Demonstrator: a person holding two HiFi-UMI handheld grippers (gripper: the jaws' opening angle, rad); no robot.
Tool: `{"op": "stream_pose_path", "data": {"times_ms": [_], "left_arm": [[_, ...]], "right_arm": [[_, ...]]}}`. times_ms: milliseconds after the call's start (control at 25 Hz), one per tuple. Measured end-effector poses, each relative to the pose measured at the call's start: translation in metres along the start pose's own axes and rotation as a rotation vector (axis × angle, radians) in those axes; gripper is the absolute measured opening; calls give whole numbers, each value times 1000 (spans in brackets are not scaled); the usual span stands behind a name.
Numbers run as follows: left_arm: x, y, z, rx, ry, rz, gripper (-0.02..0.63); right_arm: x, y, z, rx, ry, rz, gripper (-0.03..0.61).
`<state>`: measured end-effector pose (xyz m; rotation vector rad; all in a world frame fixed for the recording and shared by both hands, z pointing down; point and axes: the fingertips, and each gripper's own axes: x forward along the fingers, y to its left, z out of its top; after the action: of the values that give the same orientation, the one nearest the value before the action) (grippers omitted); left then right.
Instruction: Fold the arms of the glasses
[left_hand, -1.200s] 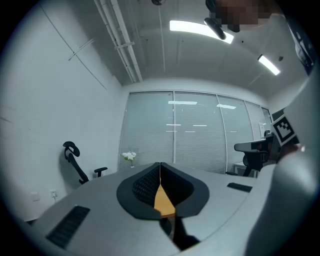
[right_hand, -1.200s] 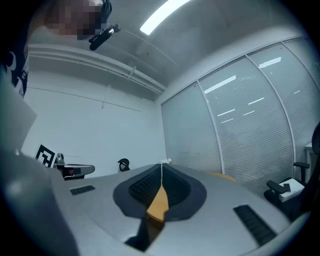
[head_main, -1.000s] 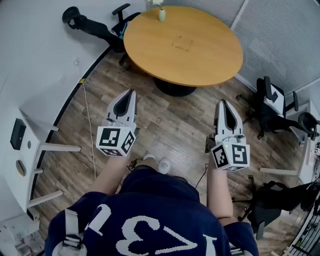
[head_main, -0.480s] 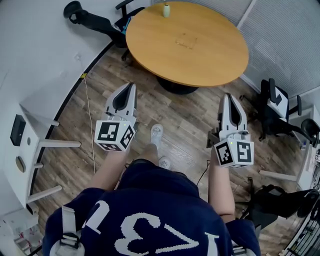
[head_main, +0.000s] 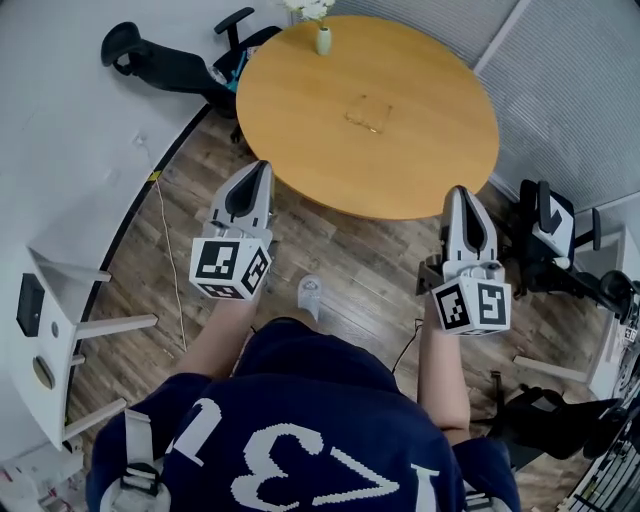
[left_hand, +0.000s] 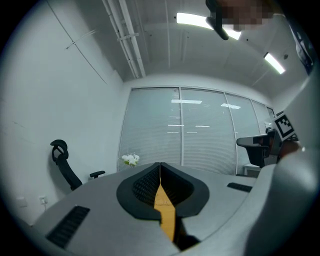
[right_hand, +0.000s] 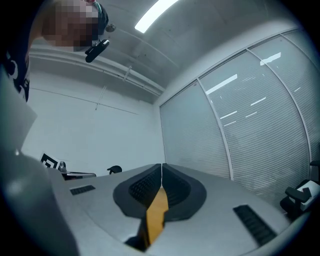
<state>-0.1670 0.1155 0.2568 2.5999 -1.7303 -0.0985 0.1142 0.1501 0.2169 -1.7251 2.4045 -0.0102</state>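
The glasses lie as a small, faint shape near the middle of the round wooden table in the head view; their arms are too small to make out. My left gripper is shut and empty, with its tip just short of the table's near edge. My right gripper is also shut and empty, its tip at the near right rim. In the left gripper view the jaws meet with only tabletop showing below them. The right gripper likewise has nothing between its closed pads.
A vase of white flowers stands at the table's far edge. A black office chair lies beyond the table on the left, more chairs stand on the right. A white desk is at left, and a cable runs over the wood floor.
The person has stepped forward, and both grippers have come from over the floor up to the table's near edge. Both stay shut.
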Motion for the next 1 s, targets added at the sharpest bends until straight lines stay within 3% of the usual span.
{"op": "stream_pose_path", "data": {"times_ms": [320, 560, 1000], "left_arm": [[100, 46, 7, 16, -4, -44, 15], [150, 53, -11, -5, 33, -44, 15], [254, 61, -15, 3, 34, 3, 15]], "right_arm": [[93, -20, -7, 2, -7, -27, 28], [131, -51, -26, 19, 32, -39, 28], [251, -127, -32, -8, 39, 89, 28]]}}
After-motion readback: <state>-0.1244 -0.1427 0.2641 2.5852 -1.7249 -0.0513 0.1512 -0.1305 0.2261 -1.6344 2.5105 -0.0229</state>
